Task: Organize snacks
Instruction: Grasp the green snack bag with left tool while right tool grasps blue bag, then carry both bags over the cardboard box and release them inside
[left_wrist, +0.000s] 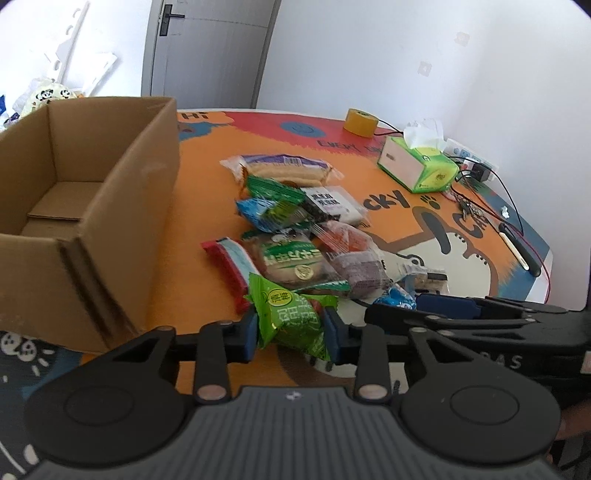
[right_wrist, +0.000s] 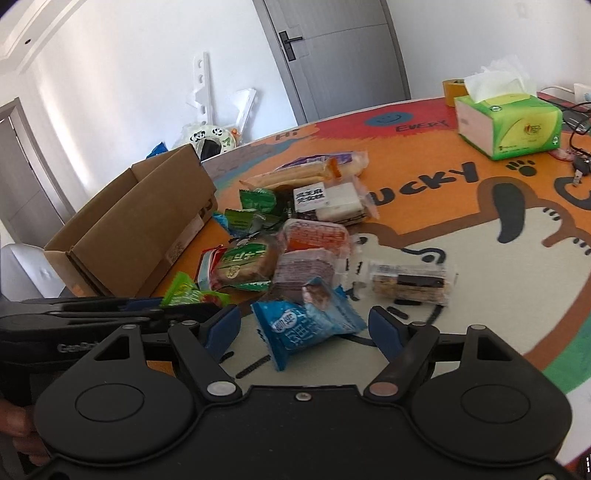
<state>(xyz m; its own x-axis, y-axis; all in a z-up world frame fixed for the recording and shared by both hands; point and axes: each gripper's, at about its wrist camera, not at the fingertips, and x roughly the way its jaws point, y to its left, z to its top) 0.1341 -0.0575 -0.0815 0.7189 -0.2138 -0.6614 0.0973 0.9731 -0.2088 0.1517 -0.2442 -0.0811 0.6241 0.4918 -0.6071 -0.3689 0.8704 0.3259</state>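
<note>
Orange table (left_wrist: 199, 266) | one box (left_wrist: 92, 206) | left gripper (left_wrist: 291, 328) clamps green packet (left_wrist: 295, 321) – right gripper (right_wrist: 304, 326) spread around blue packet (right_wrist: 306, 325)

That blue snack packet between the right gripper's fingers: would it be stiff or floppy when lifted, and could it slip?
The blue snack packet looks puffy and crinkled, so it would probably give under the pads rather than stay stiff. Its glossy film may be slippery. It seems light for its size, so the right gripper, whose jaws stand apart from it, could nudge it across the table mat while closing.
</note>
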